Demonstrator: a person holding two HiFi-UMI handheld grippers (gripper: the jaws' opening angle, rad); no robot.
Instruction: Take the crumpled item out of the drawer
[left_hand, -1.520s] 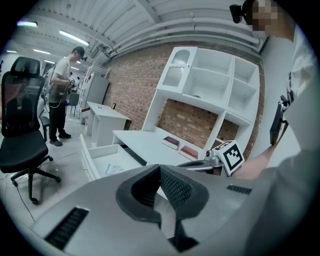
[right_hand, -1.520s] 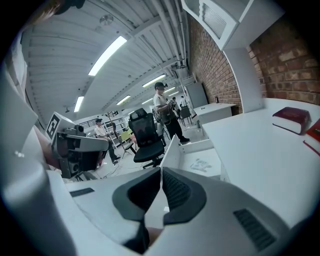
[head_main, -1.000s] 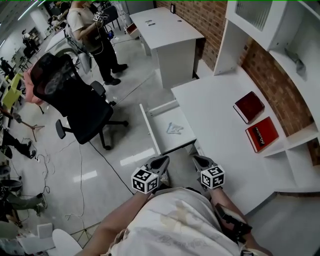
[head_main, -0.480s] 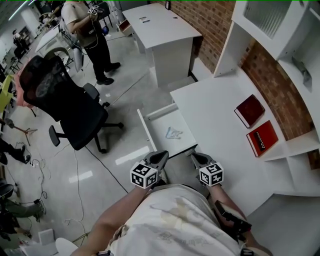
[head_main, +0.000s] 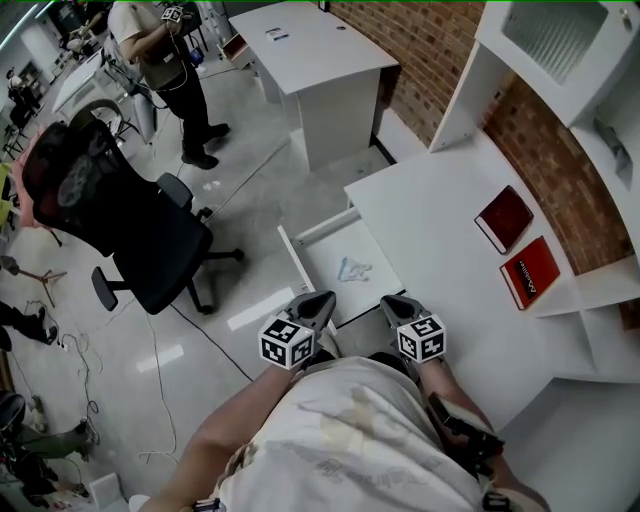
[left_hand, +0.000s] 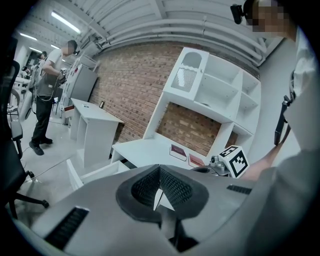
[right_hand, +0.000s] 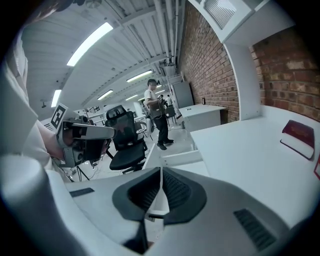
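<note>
The white drawer (head_main: 312, 262) stands pulled out from the white desk (head_main: 440, 230). A small pale crumpled item (head_main: 350, 268) lies on its floor. My left gripper (head_main: 318, 303) hovers at the drawer's near left corner, its jaws shut with nothing between them. My right gripper (head_main: 392, 305) hovers at the near right corner, also shut and empty. In the left gripper view the fingertips (left_hand: 159, 180) meet over the drawer (left_hand: 95, 175). The right gripper view shows its jaws closed (right_hand: 160, 187), with the drawer (right_hand: 180, 159) beyond them. The crumpled item is hidden in both gripper views.
Two red books (head_main: 503, 217) (head_main: 529, 272) lie at the desk's back by white shelves. A black office chair (head_main: 120, 220) stands left of the drawer. A person (head_main: 160, 60) stands farther off by a second white desk (head_main: 310, 60). Cables lie on the floor.
Both grippers have edged forward to the drawer's near end and stay shut. The crumpled item has not moved.
</note>
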